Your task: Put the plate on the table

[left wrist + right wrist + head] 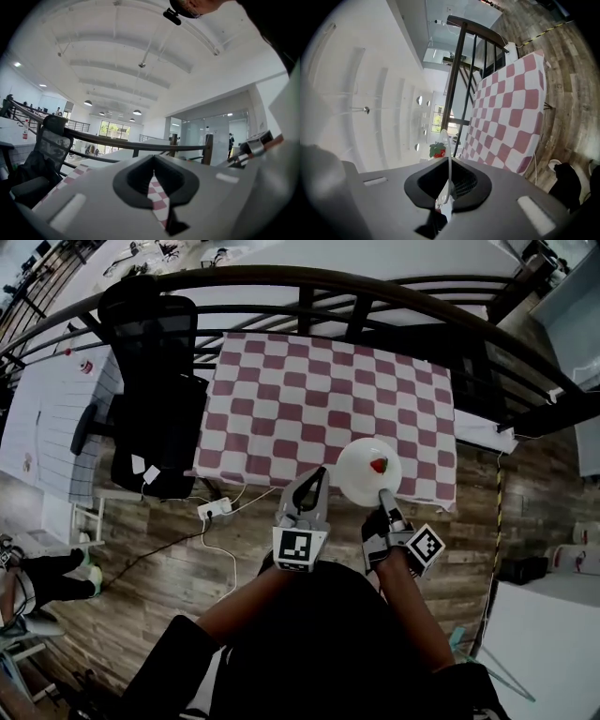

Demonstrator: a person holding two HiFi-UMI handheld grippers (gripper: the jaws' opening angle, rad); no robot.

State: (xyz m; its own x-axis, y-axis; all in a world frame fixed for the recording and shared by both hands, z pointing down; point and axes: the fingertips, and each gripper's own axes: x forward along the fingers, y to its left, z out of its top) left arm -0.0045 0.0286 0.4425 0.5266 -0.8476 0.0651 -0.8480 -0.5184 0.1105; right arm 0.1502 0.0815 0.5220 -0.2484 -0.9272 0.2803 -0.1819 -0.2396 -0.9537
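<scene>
Head view: the right tongs are clenched on the near rim of a white plate, which reaches out ahead of them with a strawberry lying on it just past their tips. The plate hangs over the near edge of the bench, which is covered in a red-and-white checked cloth and runs on beyond both tongs. Whether the plate already touches the cloth cannot be told from here. The left tongs sit just left of the plate, apart from it.

Left gripper view: these tongs are clenched on nothing. Only a thin wedge of checked cloth shows between the jaws, with the bench ahead.

Right gripper view: the plate's rim stands edge-on between the jaws, pinched there, and the strawberry shows just beyond the tips. The bench lies ahead and to one side.

The step in hand looks like the carry-in, with the plate arriving over the bench edge. The next move likely calls for carrying it further ahead over the cloth, keeping it level so the strawberry stays put, lowering it until it rests, and then letting the right tongs release.
</scene>
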